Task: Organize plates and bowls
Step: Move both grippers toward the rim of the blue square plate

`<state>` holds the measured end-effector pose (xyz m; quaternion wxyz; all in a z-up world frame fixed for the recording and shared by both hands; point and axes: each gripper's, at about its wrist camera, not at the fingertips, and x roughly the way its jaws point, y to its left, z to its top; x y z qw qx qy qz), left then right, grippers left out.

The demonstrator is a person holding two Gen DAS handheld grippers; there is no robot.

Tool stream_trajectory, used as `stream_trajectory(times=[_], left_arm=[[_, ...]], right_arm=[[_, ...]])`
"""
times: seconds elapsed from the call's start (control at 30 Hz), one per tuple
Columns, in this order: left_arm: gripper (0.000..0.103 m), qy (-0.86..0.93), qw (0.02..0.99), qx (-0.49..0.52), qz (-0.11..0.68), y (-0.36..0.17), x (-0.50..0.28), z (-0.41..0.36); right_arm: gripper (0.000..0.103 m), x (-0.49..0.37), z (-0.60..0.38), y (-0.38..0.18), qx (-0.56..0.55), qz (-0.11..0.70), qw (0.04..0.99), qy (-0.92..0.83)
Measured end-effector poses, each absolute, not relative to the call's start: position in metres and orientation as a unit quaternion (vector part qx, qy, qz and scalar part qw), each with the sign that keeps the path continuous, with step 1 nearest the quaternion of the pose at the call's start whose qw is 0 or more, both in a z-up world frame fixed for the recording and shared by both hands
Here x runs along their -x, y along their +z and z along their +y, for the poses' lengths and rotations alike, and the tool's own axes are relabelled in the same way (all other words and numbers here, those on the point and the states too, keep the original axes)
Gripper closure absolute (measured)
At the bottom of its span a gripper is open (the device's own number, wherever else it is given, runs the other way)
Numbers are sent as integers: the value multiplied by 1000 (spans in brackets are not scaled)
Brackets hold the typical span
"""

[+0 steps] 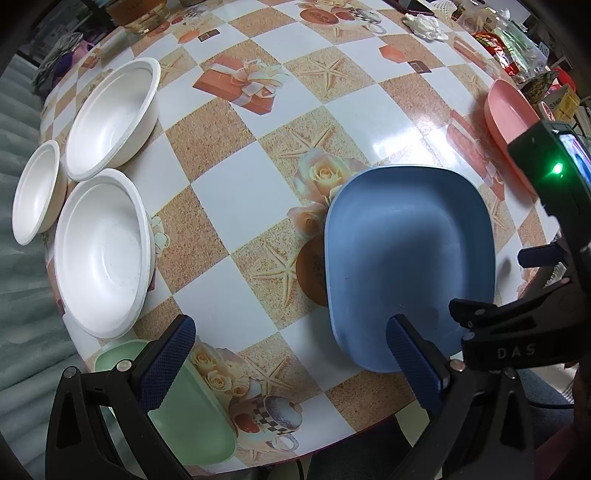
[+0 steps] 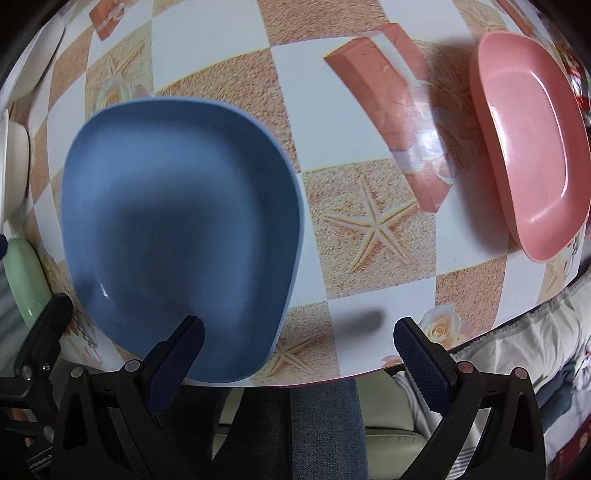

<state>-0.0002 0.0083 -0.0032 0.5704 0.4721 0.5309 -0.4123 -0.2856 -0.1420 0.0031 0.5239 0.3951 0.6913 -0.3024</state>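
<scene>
A blue plate (image 1: 410,258) (image 2: 177,229) lies on the table near its front edge. A pink plate (image 1: 508,114) (image 2: 532,147) sits to its right, and a green plate (image 1: 192,417) (image 2: 22,280) at the front left. Three white bowls rest at the left: a large one (image 1: 114,114), another large one (image 1: 103,254) and a small one (image 1: 35,192). My left gripper (image 1: 291,354) is open above the table edge, between the green and blue plates. My right gripper (image 2: 299,354) is open, its left finger over the blue plate's near rim.
The table (image 1: 236,184) has a checked cloth with starfish and rose prints. Snack packets (image 1: 506,48), crumpled tissue (image 1: 424,24) and a jar (image 1: 140,13) stand along the far edge. A person's leg in jeans (image 2: 325,424) shows below the table edge.
</scene>
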Motion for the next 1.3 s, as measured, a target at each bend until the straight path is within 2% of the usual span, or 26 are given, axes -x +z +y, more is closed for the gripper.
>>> stream_trajectory(times=[0.4,0.6,0.9,1.13,1.3], left_arm=[[0,-407,549,-481,549,-7,13,1],[0,-410,548,-479,549,-12,13,-3],[0,-405,574,-446,554,-30,3,-12],[0,-417,576,-444,545,-44,-3,-25],[0,-415,547,-450,571,-69,5,-29]], right_arm=[[0,255,-114,-8,-298,730,534,-306],[0,234,-108,4,-210,739,554,-322],[0,241,-112,7,-378,667,561,-312],[0,242,-118,4,-434,634,547,-332],[0,244,-125,5,-409,642,546,-350]])
